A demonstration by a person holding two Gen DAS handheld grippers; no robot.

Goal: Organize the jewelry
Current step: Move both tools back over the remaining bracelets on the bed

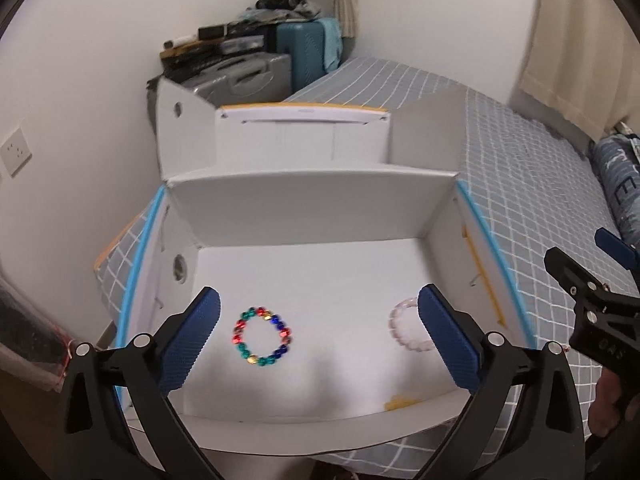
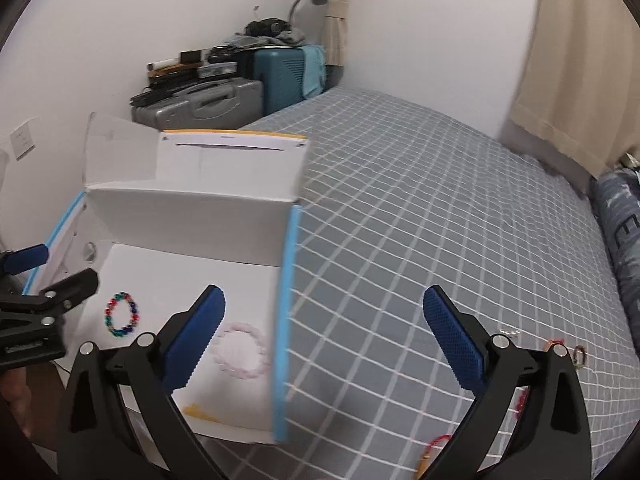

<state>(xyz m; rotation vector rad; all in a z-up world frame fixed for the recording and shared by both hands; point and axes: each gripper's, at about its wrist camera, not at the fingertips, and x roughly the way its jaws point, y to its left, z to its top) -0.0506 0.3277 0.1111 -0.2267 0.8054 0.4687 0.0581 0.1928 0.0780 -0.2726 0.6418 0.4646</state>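
Here, the left gripper (image 1: 318,332) and the right gripper (image 2: 324,336) are both wide open and hold nothing. In the white box (image 1: 304,208) lie a colorful bead bracelet (image 1: 262,337) on the left and a pink bracelet (image 2: 240,350) on the right, apart. Farther off, suitcases (image 2: 224,104) stand by the wall.

Two bracelets (image 1: 262,336) side by side in box (image 1: 312,208) on bed (image 2: 440,200)

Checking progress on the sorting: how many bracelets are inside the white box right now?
2. A multicoloured glass-bead bracelet lies on the left of the white cardboard box floor; a pale pink bead bracelet lies on the right. The fingers may hide others.
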